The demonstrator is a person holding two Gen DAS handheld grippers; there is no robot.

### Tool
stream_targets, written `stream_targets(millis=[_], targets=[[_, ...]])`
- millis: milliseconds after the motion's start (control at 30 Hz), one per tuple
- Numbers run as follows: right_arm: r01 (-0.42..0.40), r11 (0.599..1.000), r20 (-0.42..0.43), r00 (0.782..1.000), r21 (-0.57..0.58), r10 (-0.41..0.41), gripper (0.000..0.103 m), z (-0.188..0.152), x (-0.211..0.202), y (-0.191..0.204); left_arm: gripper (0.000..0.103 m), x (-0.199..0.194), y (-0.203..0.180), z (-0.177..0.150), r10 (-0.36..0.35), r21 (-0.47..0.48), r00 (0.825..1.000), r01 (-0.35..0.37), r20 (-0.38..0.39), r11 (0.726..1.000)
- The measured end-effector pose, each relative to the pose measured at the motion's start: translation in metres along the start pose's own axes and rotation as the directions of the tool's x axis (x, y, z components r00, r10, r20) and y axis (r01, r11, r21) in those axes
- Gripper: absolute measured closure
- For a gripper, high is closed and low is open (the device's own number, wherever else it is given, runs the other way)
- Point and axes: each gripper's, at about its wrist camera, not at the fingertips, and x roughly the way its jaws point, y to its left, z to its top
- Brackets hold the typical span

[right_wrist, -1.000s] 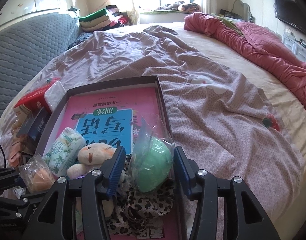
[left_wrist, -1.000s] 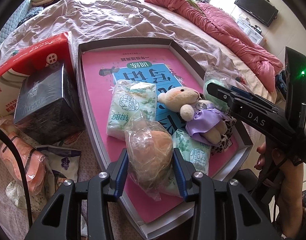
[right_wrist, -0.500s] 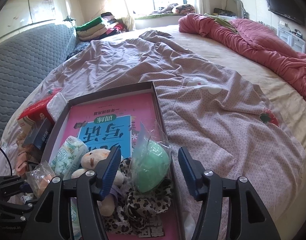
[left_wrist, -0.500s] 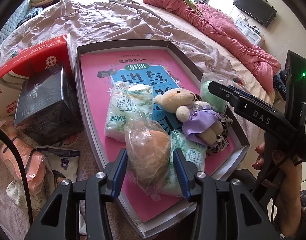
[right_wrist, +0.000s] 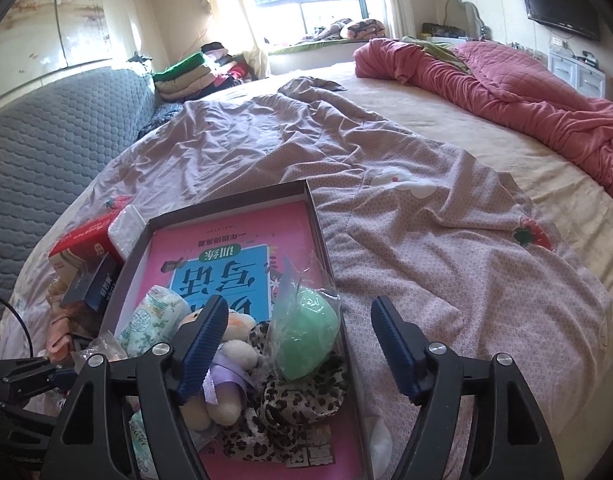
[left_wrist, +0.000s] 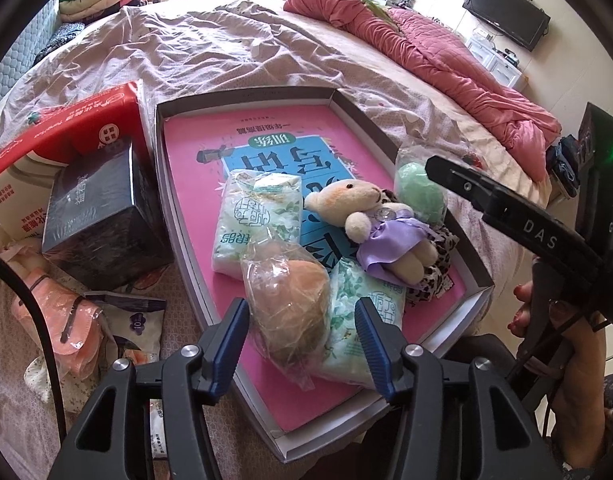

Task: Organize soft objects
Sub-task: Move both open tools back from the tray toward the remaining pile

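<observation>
Now that both my claws have just been opening, my left claw [left_wrist: 302, 336] stands apart around the bagged orange sponge [left_wrist: 292, 300], no longer pinching it, and my right claw [right_wrist: 298, 344] stands apart around the bagged green sponge [right_wrist: 306, 336]. Both lie in the box [left_wrist: 246, 98] with the plush bear [left_wrist: 370, 220] and tissue packs [left_wrist: 254, 216]. I think the peach pouch [left_wrist: 58, 316] on the bed [right_wrist: 426, 240] is left.

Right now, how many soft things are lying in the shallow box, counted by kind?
Bagged sponges: 2, orange and green
Tissue packs: 2, one behind the orange sponge, one beside it
Plush toys: 1, the bear
Leopard-print cloth: 1
Total: 6
</observation>
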Motion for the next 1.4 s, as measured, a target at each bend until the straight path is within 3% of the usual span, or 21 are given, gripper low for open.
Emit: stream_targets(millis=[533, 733, 1033, 1200, 1400], targets=[[0.013, 0.996, 0.087, 0.996, 0.084, -0.02, 0.02, 0.005, -0.031, -0.011, 0.038, -0.029, -0.01, 0.005, 0.004, 0.021, 0.997, -0.006, 0.074, 1.0], [0.014, 0.998, 0.108, 0.994, 0.067, -0.021, 0.02, 0.007, -0.041, -0.003, 0.032, -0.045, -0.014, 0.006, 0.024, 0.029, 0.994, -0.027, 0.107, 0.999], [0.05, 0.999, 0.138, 0.989, 0.003, -0.05, 0.02, 0.01, -0.056, 0.021, 0.03, -0.065, -0.011, 0.006, 0.036, 0.026, 0.989, -0.04, 0.142, 0.999], [0.063, 0.998, 0.151, 0.987, -0.028, -0.058, 0.02, 0.012, -0.063, 0.035, 0.03, -0.074, -0.01, 0.003, 0.088, 0.021, 0.985, -0.092, 0.147, 0.996], [0.063, 0.996, 0.163, 0.985, -0.061, -0.052, 0.02, 0.013, -0.071, 0.05, 0.029, -0.085, -0.003, 0.0, 0.1, 0.0, 0.983, -0.101, 0.155, 0.995]])
